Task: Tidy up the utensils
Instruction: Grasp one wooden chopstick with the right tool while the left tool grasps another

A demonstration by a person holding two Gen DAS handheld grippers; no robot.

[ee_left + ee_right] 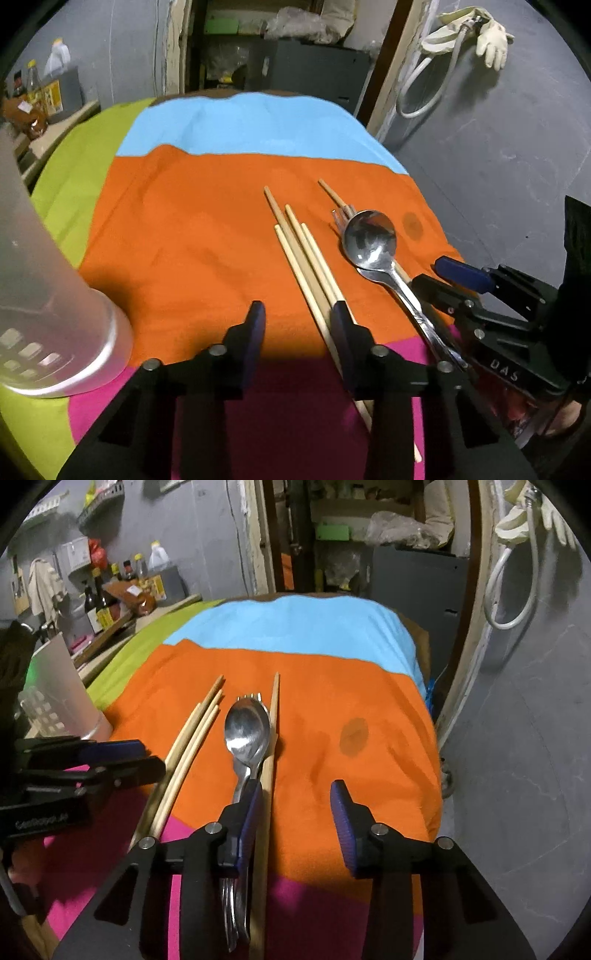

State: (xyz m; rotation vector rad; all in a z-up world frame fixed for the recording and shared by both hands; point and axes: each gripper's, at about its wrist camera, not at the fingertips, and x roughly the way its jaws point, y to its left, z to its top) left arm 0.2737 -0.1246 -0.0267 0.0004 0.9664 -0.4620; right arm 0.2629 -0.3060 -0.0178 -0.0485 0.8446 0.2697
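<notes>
The cloth [332, 701] drops off close on your right; bare orange lies ahead. Chopsticks [303, 254] and spoon [246, 731] run lengthwise away from you; your left gripper [297, 325] and right gripper [295, 805] are both spread, holding nothing.

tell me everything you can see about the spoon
The spoon is shiny silver metal with an oval bowl facing up, mirroring the room. It lies flat on the orange part of the cloth, handle running back toward the grippers. It is stacked on a fork, whose tines poke out past the bowl's tip. A single chopstick lies right beside it, seemingly touching. The right gripper is open over the handle end, not holding it.
</notes>
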